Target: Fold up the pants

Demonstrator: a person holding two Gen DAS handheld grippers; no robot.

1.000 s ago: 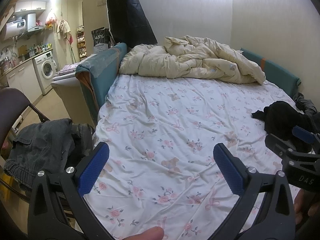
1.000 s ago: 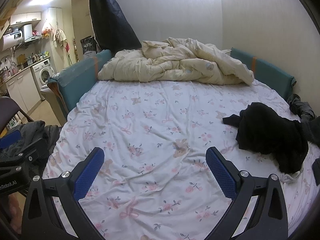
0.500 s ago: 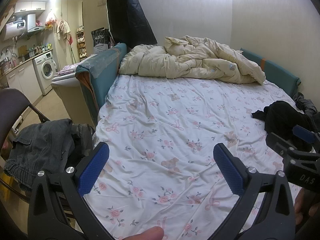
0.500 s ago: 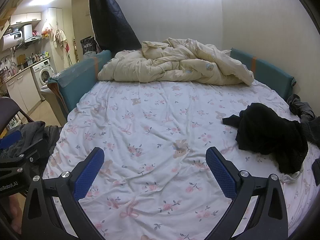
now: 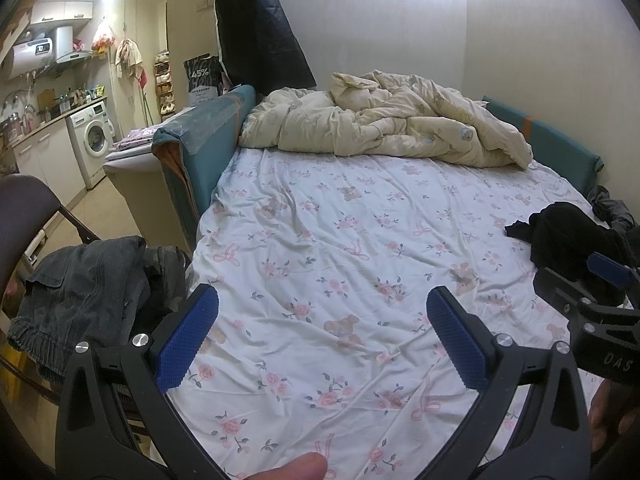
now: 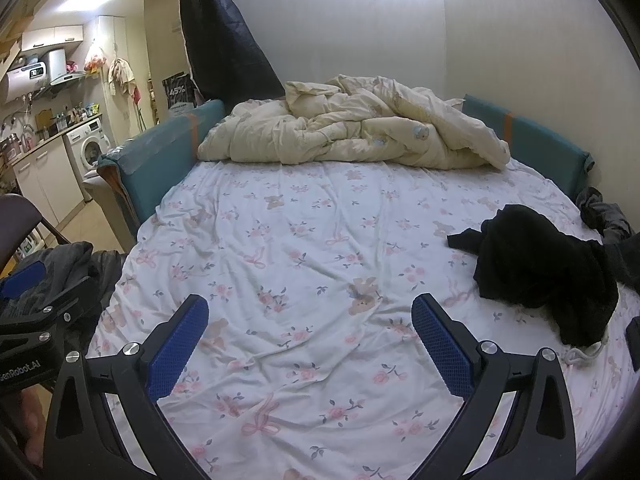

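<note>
Hovering side by side over near edge of bed (image 6: 304, 240): left gripper (image 5: 322, 332) and right gripper (image 6: 310, 332), both spread wide, empty, ready to reach. Black pants (image 6: 544, 264) crumpled at right; sheet's middle bare, likely folding space.

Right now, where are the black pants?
The black pants lie crumpled on the bed's right side, ahead of the right claw, beside a grey garment.
</note>
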